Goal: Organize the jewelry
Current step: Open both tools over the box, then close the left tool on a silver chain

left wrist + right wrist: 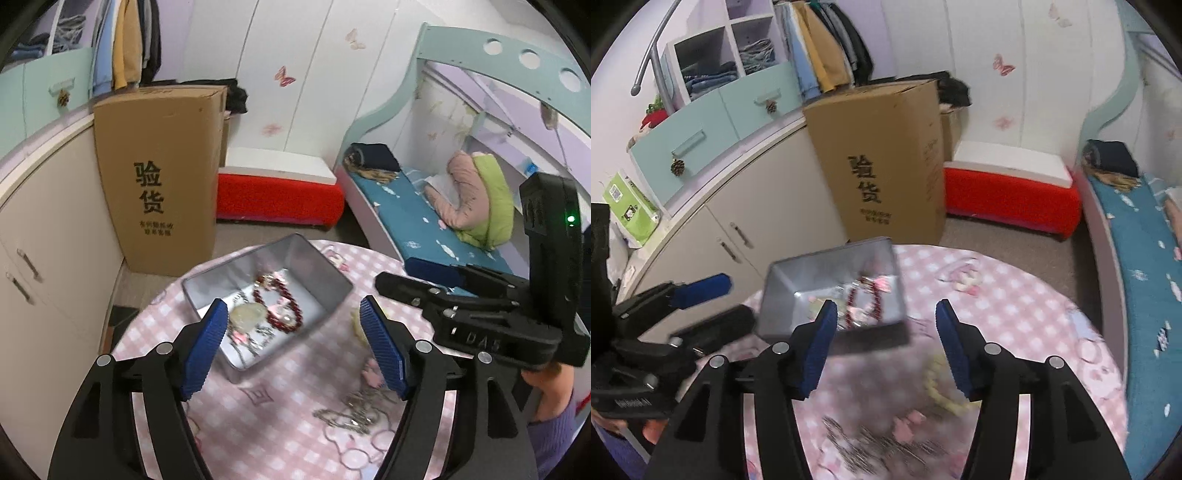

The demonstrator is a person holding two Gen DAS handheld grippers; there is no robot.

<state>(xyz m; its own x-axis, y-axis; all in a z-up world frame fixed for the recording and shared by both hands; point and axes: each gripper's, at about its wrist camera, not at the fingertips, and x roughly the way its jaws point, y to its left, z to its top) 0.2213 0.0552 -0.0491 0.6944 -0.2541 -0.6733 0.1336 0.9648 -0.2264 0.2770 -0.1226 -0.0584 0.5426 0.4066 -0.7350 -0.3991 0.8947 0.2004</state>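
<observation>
Both tongs stand released with nothing between their pads: the left gripper [291,332] over the near corner of the tin [325,273], the right gripper [886,343] just short of it. Nearest on the table [295,387], a silver chain [351,413] lies loose; it looks light, limp and slippery, best pinched at a bunched part. Farther off, red beads [284,306] rest inside the tin.

We see the tin [266,295] on the surface [280,398] with a bead bracelet [284,306] in it; chains [351,410] lie before it, the carton [159,177] behind.
</observation>
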